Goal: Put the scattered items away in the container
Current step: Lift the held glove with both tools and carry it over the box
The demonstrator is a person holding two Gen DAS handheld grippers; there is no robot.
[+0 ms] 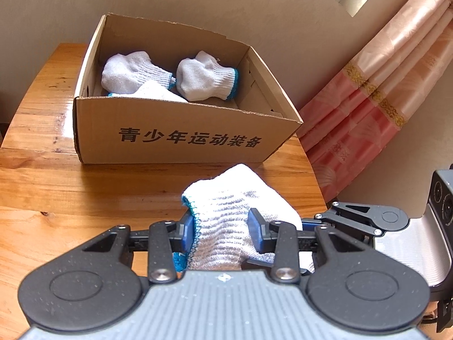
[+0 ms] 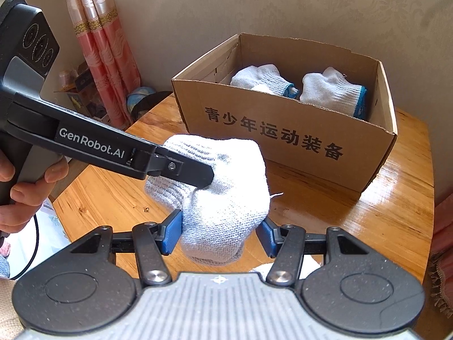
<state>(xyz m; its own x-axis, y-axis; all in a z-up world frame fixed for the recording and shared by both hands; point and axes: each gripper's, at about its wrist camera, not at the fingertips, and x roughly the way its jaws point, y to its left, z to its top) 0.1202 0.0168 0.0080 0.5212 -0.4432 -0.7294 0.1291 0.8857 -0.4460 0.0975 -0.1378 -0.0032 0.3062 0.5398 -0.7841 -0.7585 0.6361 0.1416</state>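
**Glove lifted, box next**

Desk (image 1: 42,170) carries the cardboard box (image 1: 187,138), three gloves already inside. Fourth glove (image 2: 223,198) hangs above the desk, short of it. My left tool (image 1: 223,229) clenches its cuff; my right tool (image 2: 219,233) grips the bunched end, keeping it compact

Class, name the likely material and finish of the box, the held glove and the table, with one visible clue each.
Box: corrugated cardboard, matte brown; torn, rough top edges.
Held glove: knitted yarn, probably cotton, white; ribbed stitches show.
Table: wood, apparently varnished; grain, knots and glossy reflections.
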